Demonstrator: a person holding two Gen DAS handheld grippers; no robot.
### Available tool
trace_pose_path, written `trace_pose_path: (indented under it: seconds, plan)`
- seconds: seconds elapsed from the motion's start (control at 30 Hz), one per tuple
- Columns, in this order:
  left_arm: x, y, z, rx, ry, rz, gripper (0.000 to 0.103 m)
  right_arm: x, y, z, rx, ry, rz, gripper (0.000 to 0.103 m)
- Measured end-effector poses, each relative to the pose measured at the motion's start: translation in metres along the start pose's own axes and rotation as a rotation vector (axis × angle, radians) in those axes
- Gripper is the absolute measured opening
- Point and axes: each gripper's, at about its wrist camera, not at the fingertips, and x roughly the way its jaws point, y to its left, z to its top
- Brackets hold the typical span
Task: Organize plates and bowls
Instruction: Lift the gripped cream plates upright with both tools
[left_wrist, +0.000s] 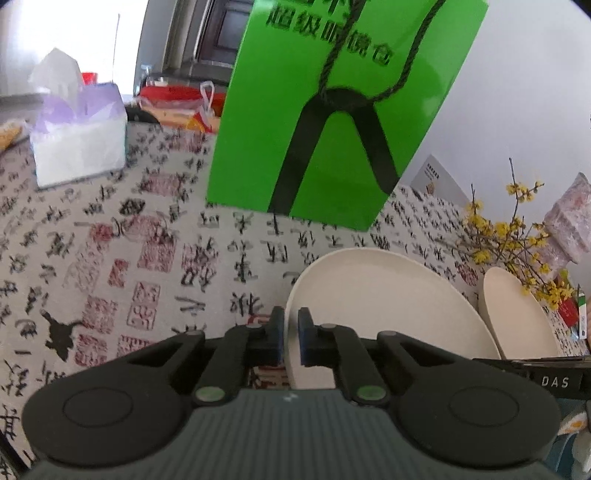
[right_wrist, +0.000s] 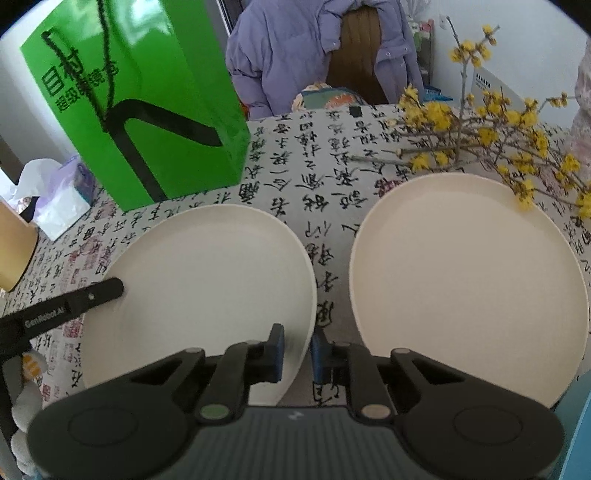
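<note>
Two cream plates lie side by side on a calligraphy-print tablecloth (right_wrist: 325, 166). My left gripper (left_wrist: 291, 325) is shut on the left rim of the left plate (left_wrist: 369, 295). One of its pads sits inside the plate and the other outside. The right wrist view shows one of its black fingers (right_wrist: 92, 295) on that same rim. My right gripper (right_wrist: 297, 350) straddles the right rim of the left plate (right_wrist: 207, 277), and a strip of plate shows between its pads. The right plate (right_wrist: 469, 277) (left_wrist: 517, 314) lies untouched, just right of that gripper.
A tall green paper bag (right_wrist: 147, 110) (left_wrist: 332, 110) stands behind the left plate. Yellow flowering branches (right_wrist: 480, 140) reach over the right plate's far edge. A tissue pack (left_wrist: 77, 147) sits at the far left, and a purple jacket (right_wrist: 295, 48) hangs on a chair beyond the table.
</note>
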Motion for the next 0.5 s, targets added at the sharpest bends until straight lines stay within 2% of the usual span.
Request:
trace_pose_path:
  seconds: [0.13,0.3,0.5]
  plan:
    - [-0.004,0.003,0.003,-0.021,-0.016,0.008,0.008,-0.004,0.006,0.001,-0.022,-0.033,0.007,0.015]
    - [-0.006,0.0,0.004,-0.006,-0.03,0.064,0.008,-0.01,0.016,0.0,-0.069,-0.073,-0.002,0.015]
    - [-0.018,0.007,0.01,-0.051,-0.068,0.062,0.009,-0.023,0.023,0.001,-0.102,-0.146,0.029,0.015]
